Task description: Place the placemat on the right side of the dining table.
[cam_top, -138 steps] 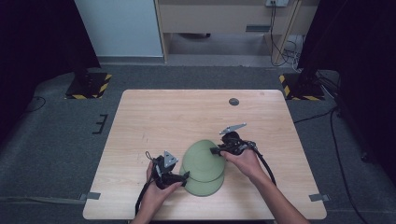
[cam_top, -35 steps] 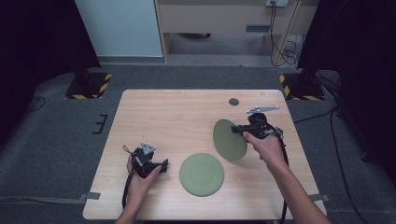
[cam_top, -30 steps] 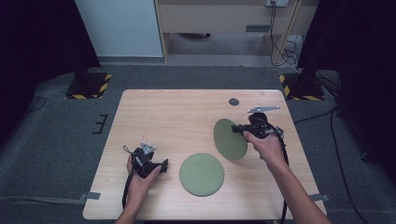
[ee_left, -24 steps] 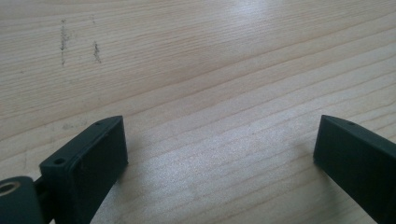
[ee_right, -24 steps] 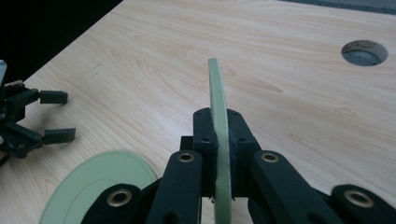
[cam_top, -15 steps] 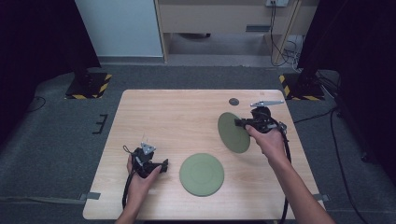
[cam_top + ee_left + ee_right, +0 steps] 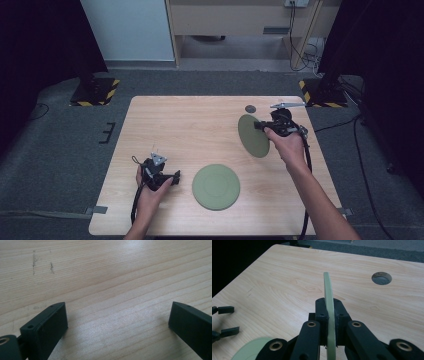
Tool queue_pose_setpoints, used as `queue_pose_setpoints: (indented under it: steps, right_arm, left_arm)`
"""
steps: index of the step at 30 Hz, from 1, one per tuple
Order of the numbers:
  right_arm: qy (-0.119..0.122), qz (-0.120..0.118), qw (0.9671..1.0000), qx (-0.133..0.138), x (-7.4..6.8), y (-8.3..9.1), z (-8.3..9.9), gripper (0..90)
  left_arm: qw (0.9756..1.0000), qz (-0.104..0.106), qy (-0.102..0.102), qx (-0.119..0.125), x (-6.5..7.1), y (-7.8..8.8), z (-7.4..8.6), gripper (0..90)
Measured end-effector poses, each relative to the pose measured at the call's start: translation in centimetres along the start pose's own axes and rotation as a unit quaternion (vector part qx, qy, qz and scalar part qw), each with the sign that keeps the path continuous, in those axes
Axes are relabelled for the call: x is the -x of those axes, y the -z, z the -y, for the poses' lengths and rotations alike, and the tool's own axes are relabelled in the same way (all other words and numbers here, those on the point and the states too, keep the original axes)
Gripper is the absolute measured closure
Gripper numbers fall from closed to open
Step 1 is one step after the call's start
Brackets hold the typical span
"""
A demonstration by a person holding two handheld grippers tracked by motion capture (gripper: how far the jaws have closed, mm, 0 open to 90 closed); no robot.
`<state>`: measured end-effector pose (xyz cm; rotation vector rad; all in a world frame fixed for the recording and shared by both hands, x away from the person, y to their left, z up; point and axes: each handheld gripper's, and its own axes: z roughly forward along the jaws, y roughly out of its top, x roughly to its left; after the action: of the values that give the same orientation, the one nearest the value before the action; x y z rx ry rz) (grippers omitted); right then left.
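Green is the colour of both plates. My right gripper [image 7: 260,126] has its fingers [image 7: 321,312] pinched tight on the rim of one plate [image 7: 253,136]. I hold that plate up on its edge, tipped, over the far right part of the counter [image 7: 190,125], close to the small round hole [image 7: 250,108]. In the right gripper view the plate [image 7: 329,307] runs straight up between the fingers like a thin wall.

Green plate number two [image 7: 216,186] lies flat near the front edge, about in the middle. My left gripper [image 7: 176,177] rests just beside it, toward the front left corner. Its fingers [image 7: 47,326] stand wide apart with nothing in them, just bare wood between.

I think I am in the carrying step: the two plates are apart, and this one needs a spot of its own. Next I should tip it flat, bring it down softly onto the wood near the right edge, and only then let the fingers open. If I let go too soon, it could roll or drop.
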<state>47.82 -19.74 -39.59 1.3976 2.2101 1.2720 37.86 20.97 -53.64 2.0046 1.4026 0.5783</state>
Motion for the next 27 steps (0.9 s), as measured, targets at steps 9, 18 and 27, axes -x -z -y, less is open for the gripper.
queue_pose_setpoints:
  steps: [9,18,27]
  right_arm:
    - [-0.015,0.013,0.9998,0.006,1.1,0.0,-0.4,85.5]
    - [-0.023,0.034,0.9991,0.01,2.3,0.1,-0.6,85.5]
    - [-0.022,0.058,0.9979,0.018,3.1,0.1,-0.8,85.5]
  left_arm:
    - [1.0,-0.001,0.001,0.0,0.0,0.0,0.0,1.4]
    - [1.0,-0.002,0.001,0.0,0.1,0.0,0.0,1.2]
    - [1.0,-0.002,0.001,0.0,0.1,-0.1,0.0,1.1]
